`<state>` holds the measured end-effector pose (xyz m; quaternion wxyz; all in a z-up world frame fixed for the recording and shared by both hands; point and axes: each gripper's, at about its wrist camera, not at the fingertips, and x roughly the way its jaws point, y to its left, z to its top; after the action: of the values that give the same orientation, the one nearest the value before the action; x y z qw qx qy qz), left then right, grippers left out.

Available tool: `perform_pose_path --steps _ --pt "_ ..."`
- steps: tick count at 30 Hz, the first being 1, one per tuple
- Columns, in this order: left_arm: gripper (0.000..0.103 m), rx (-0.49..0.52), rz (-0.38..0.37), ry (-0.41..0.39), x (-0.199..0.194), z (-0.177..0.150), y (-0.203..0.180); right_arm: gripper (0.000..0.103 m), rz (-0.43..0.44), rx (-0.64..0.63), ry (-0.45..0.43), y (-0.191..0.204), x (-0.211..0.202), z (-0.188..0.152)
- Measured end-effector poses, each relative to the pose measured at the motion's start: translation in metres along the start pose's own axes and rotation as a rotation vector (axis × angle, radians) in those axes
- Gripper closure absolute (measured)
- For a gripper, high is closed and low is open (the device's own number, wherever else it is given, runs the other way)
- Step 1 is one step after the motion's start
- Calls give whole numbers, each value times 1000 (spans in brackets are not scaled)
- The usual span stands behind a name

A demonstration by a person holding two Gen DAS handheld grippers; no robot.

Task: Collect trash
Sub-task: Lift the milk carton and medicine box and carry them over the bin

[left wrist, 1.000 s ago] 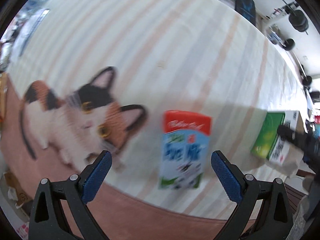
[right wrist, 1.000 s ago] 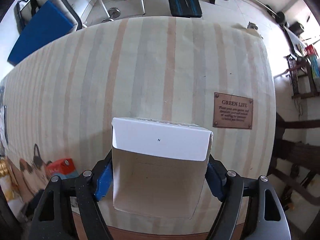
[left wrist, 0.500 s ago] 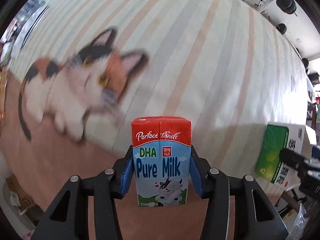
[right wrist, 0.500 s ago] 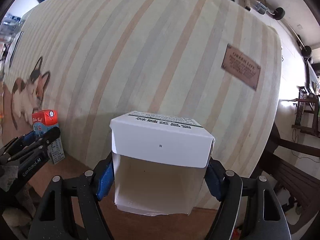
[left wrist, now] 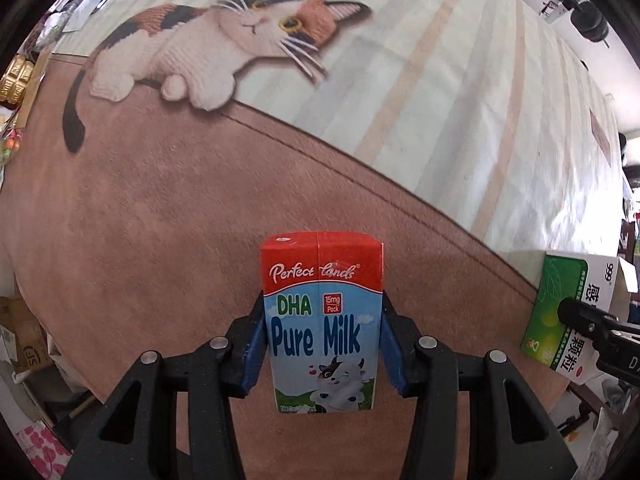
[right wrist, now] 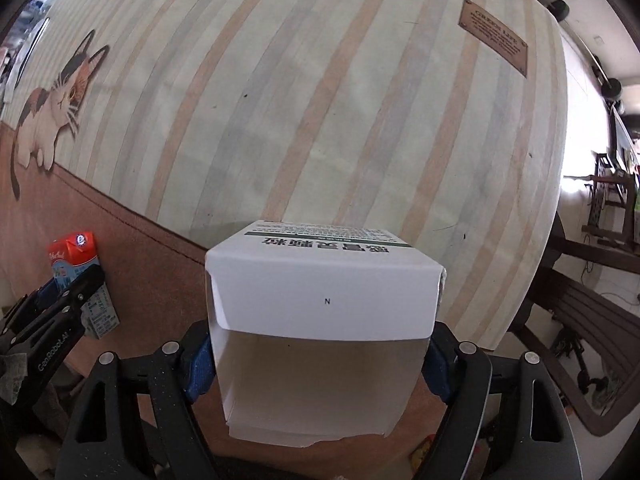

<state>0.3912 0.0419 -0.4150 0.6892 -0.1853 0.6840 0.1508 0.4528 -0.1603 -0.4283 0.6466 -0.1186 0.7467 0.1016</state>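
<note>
The left gripper (left wrist: 322, 344) is clenched on a small red, white and blue "Pure Milk" carton (left wrist: 322, 320); its blue pads (left wrist: 256, 350) press both narrow sides, and the carton stands upright between them with its red top pointing away from the camera. The carton hangs above the brown border band of a large striped fabric rug (left wrist: 460, 92), on the side where a calico cat picture (left wrist: 208, 40) lies across the edge between the band and the pale stripes.

The right gripper (right wrist: 320, 368) grasps a white cardboard medicine box with green panels and printed Chinese characters (right wrist: 324, 300); the pads (right wrist: 198, 372) squeeze its two side walls. The box's near end is open, with one flap folded down over the hollow inside. It is held above the rug's brown band, near the edge of the striped field.

A brown rectangular label patch (right wrist: 494, 38) sits toward the rug's far right corner. In each wrist view the other gripper and its load appear just beside, apart from each other.
</note>
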Motion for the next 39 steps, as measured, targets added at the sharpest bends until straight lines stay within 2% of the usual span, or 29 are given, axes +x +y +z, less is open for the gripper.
perform_pose_path --steps 3,4,10,16,20,25,29,33,36,39 --pt "58 -9 0 -13 -5 8 -4 24 15 19 -6 0 -2 7" --pt "58 -11 -2 -15 -4 20 6 25 14 18 -10 -4 -2 11" --pt "58 -24 -11 -52 -32 22 6 28 33 -14 -49 3 -20 7" --pt "58 -59 8 -133 -74 11 16 28 50 -103 -136 36 -50 -5" --pt "58 -116 19 -197 -108 -18 36 28 71 -181 -189 73 -77 -22" --pt "58 -187 -8 -274 -134 -101 98 28 110 -284 -257 124 -113 -68" --pt "58 -254 -38 -333 -146 -159 140 28 147 -354 -289 163 -127 -132" --pt "58 -346 -72 -367 -153 -244 183 28 165 -437 -297 205 -123 -208" --pt "58 -419 -75 -351 -141 -306 218 28 183 -490 -265 238 -102 -266" --pt "58 -500 -78 -290 -114 -363 256 28 185 -532 -211 267 -70 -312"
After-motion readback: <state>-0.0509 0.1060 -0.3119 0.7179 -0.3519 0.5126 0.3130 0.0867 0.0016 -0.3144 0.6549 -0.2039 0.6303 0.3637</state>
